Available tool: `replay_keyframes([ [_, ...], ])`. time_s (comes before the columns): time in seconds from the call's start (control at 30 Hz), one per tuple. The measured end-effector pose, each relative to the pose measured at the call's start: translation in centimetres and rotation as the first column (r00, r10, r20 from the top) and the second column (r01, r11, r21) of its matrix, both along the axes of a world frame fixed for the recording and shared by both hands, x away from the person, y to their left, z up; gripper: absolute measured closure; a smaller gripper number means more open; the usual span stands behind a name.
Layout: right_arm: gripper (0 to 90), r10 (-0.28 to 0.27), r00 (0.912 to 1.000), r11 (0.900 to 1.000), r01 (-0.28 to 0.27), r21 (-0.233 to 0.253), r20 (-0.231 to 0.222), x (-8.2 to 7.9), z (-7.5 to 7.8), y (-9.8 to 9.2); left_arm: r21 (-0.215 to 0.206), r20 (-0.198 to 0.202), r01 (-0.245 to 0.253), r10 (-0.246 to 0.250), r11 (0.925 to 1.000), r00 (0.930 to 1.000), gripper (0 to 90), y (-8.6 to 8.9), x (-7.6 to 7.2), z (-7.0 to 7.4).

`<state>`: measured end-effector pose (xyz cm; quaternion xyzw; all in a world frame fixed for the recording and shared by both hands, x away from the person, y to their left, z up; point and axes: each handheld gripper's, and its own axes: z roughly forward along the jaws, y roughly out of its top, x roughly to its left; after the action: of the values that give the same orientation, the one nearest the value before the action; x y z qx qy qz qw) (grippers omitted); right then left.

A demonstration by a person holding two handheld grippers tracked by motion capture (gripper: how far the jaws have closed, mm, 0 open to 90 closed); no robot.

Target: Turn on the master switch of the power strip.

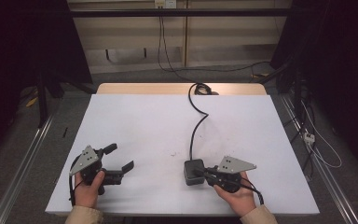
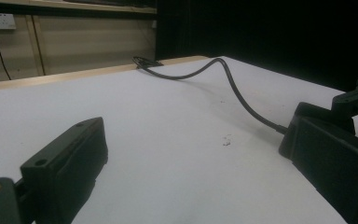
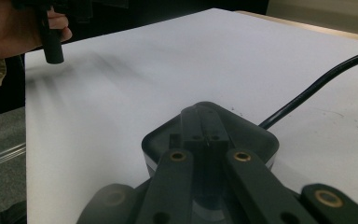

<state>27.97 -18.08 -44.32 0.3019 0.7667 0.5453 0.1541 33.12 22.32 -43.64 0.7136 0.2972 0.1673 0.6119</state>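
Item count, high view:

- Counter point(image 1: 135, 116): one, white-topped.
- Black box point(image 1: 193, 171): one, at 5 o'clock on the counter.
- Cable point(image 1: 196, 122): one, running from the box toward 12 o'clock.
- Grippers: two. Left gripper point(image 1: 121, 157) at 7 o'clock, right gripper point(image 1: 200, 172) at 5 o'clock.
- Fingers point(image 1: 110, 149): two per gripper, four in total.
- Grey plates point(image 1: 85, 159): two, one on top of each gripper.
- Hands point(image 1: 89, 190): two, one on each gripper.
- Wall sockets point(image 1: 164, 3): one double unit at 12 o'clock, beyond the counter.
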Motion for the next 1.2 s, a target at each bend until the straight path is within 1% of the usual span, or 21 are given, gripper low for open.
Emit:
replay_keyframes([
  [0.2,90.0,0.004,1.0,1.0,-0.004,-0.019,-0.001,-0.13,0.08,0.12,-0.001,-0.002,-0.001,0.001,1.0,1.0,3.3,-0.02,-0.03,-0.02],
  [0.3,90.0,0.0,0.9998,0.999,0.001,-0.048,0.021,-0.36,0.22,0.38,-0.003,-0.002,-0.001,0.001,1.0,1.0,3.3,-0.09,-0.06,-0.01],
  [0.33,90.0,0.0,0.9998,0.999,0.001,-0.045,0.021,-0.34,0.21,0.36,0.0,-0.002,-0.001,0.001,1.0,1.0,3.3,-0.11,-0.05,-0.01],
  [0.4,90.0,0.002,1.0,1.0,-0.002,-0.024,0.008,-0.21,0.13,0.21,0.0,-0.001,0.001,-0.001,1.0,1.0,3.3,-0.12,-0.01,0.0],
  [0.47,90.0,0.008,0.9999,1.0,-0.008,-0.002,0.012,-0.09,-0.09,0.07,0.002,0.005,0.003,-0.003,1.0,1.0,3.3,-0.08,0.1,0.03],
  [0.5,90.0,0.0,1.0,1.0,0.0,0.017,0.002,-0.04,-0.1,-0.08,0.001,0.003,0.002,-0.002,1.0,1.0,3.3,-0.05,0.13,0.03],
  [0.53,90.0,0.0,1.0,1.0,0.0,0.02,-0.005,-0.01,-0.03,-0.18,-0.003,0.003,0.0,0.0,1.0,1.0,3.3,-0.04,0.15,0.01],
  [0.6,90.0,0.006,1.0,1.0,-0.006,0.009,0.007,-0.07,0.12,-0.28,0.0,0.002,-0.004,0.004,1.0,1.0,3.3,0.09,0.16,0.0],
  [0.67,90.0,-0.001,0.9999,0.999,0.001,0.05,0.011,-0.07,0.31,-0.46,-0.001,0.0,-0.005,0.005,1.0,1.0,3.3,0.13,0.17,-0.04],
  [0.7,90.0,-0.01,0.9998,0.998,0.01,0.059,0.016,-0.07,0.47,-0.49,0.001,0.001,-0.004,0.004,1.0,1.0,3.3,0.15,0.18,-0.05],
  [0.8,90.0,-0.013,0.9998,0.998,0.012,0.058,0.014,-0.04,0.6,-0.44,-0.002,0.003,-0.002,0.002,1.0,1.0,3.4,0.13,0.15,0.0],
  [0.83,87.1,-0.017,0.9998,0.998,0.017,0.055,0.004,0.0,0.49,-0.43,-0.004,0.004,-0.003,0.003,1.0,1.0,3.3,0.12,0.15,0.02],
  [0.87,87.1,-0.017,0.9998,0.998,0.017,0.055,0.004,0.0,0.49,-0.43,-0.006,0.004,-0.004,0.004,1.0,1.0,3.3,0.11,0.15,0.04],
  [0.9,81.8,-0.026,0.9997,0.998,0.026,0.058,-0.001,0.05,0.43,-0.41,-0.005,0.005,-0.004,0.004,1.0,1.0,3.3,0.11,0.15,0.04],
  [0.93,81.7,-0.033,0.9994,0.998,0.033,0.054,-0.009,0.09,0.4,-0.42,-0.004,0.003,-0.005,0.005,1.0,1.0,3.3,0.09,0.14,0.04],
  [1.0,81.5,-0.032,0.9994,0.998,0.033,0.05,-0.011,0.14,0.38,-0.47,-0.005,0.005,-0.004,0.004,1.0,1.0,3.3,0.06,0.13,0.05],
  [1.1,78.4,-0.041,0.999,0.997,0.042,0.065,-0.017,0.19,0.48,-0.58,-0.004,0.006,-0.002,0.002,1.0,1.0,3.3,0.13,0.09,0.08],
  [1.2,75.6,-0.038,0.9989,0.996,0.04,0.083,-0.028,0.32,0.45,-0.6,-0.005,0.003,-0.009,0.009,0.9999,1.0,3.3,0.27,0.06,0.07],
])
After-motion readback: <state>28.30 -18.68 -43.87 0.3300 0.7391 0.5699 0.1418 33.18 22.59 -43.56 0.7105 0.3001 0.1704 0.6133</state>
